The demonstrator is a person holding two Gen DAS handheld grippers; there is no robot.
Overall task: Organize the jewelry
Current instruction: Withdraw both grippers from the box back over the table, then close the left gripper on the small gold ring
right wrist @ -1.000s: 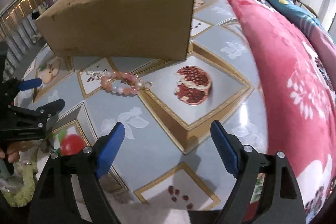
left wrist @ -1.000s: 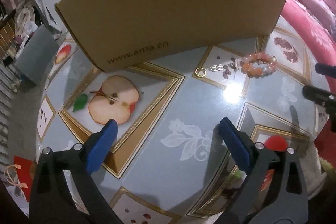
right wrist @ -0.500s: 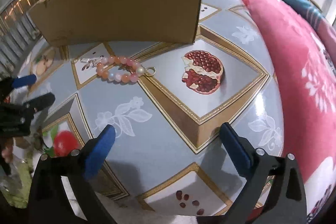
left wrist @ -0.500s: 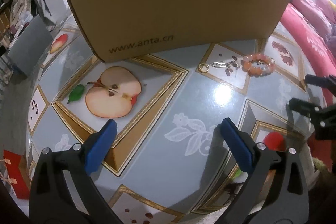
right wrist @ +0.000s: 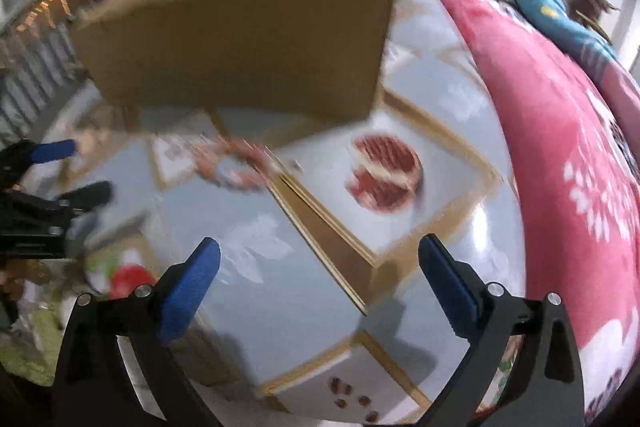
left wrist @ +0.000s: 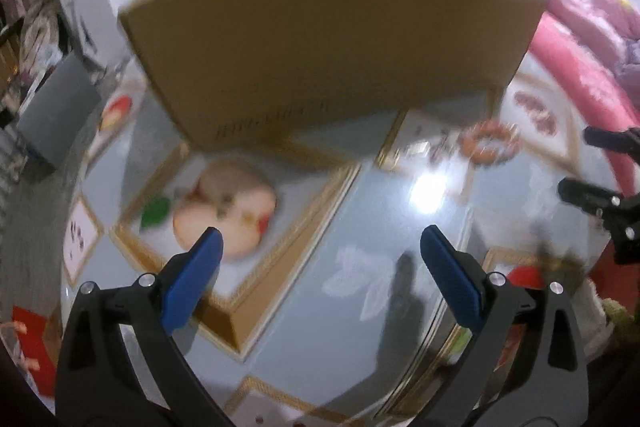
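Brown cardboard box point(left wrist: 336, 43) at far side of fruit-print table point(left wrist: 384, 227), interior hidden; print on front blurred, unreadable. Pink-orange bead bracelet point(left wrist: 489, 142) on table near box's right end. Left gripper point(left wrist: 320, 255), right gripper point(right wrist: 319, 259): fingers wide apart, holding nothing
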